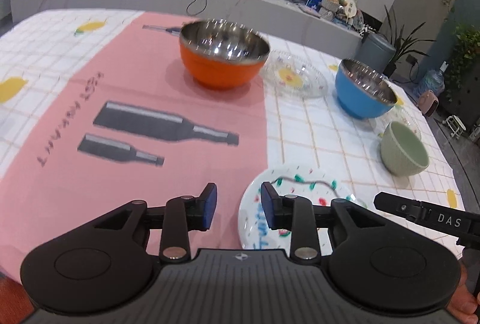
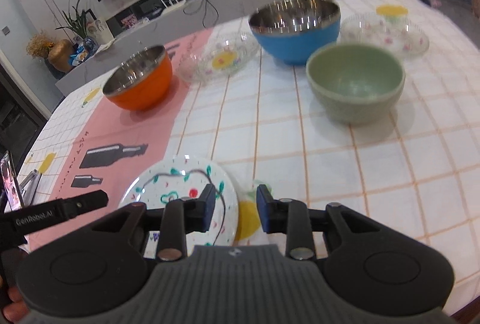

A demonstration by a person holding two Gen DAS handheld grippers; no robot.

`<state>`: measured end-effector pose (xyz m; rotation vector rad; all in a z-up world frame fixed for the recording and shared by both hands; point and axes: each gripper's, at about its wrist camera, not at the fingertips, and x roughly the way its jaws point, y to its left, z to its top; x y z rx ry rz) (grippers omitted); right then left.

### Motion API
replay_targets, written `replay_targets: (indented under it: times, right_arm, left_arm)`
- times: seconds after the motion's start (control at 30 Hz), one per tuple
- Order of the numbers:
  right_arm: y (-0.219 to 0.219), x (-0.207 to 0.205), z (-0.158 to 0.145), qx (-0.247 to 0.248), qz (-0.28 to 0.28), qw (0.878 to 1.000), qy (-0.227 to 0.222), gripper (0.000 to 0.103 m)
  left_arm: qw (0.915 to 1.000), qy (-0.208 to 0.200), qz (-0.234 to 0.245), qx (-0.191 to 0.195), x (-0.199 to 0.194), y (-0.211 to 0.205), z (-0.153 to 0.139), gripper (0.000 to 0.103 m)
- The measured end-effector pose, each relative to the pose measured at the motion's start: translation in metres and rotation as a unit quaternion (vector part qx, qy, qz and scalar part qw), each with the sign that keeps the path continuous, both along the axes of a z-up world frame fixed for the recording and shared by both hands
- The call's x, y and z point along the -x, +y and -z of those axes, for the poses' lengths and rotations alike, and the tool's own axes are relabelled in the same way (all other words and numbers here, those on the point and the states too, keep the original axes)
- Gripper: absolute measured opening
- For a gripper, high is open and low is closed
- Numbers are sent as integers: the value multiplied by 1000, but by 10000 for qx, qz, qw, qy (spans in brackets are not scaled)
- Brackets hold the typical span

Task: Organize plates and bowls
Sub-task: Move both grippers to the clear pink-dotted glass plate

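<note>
Phone [image 2: 10, 183] appears only in right wrist view. Painted plate [image 1: 297, 204] flat on counter [image 2: 360, 159]. Left hand-held gripper [image 1: 238, 208] and right hand-held gripper [image 2: 235, 210] both spread, empty.

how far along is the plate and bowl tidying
Barely begun. Nothing is stacked: the orange bowl, blue bowl, green bowl, two glass plates and painted plate all lie apart. Both the left gripper and right gripper are open and empty. All the grouping remains.

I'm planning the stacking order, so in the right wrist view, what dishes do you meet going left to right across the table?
Orange bowl → painted plate → near glass plate → blue bowl → green bowl → far glass plate.
</note>
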<state>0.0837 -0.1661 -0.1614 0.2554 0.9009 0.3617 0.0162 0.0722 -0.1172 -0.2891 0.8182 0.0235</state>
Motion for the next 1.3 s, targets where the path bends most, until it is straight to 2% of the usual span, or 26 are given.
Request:
replay_targets:
  times: [0.2,0.47,0.77,0.97,1.13,1.3]
  right_arm:
    - [-13,-5,-27,140,6,9992,-368,30]
    - [-42,-27,-54,89,315,9987,-383,30]
    - [-90,-52,-64,-45,931,9947,-432,31]
    - [-135,-72,-62,-144,1408,9889,-454,31]
    - [-171,-96,-49,-293,1772,9832,-323,31]
    - [-202,-117,-30,-572,2063,9768,-85,33]
  left_arm:
    - [9990,-254,321,204,-16,-9,-28,37]
    - [9940,-560,813,464,-50,-32,-58,37]
    - [9804,-637,1545,1047,-106,-84,-79,37]
    - [9738,-446,2078,808,-156,-137,-81,37]
    - [9673,-192,2399,803,-198,-176,-76,37]
    - [9574,38,2882,169,-248,-217,-69,37]
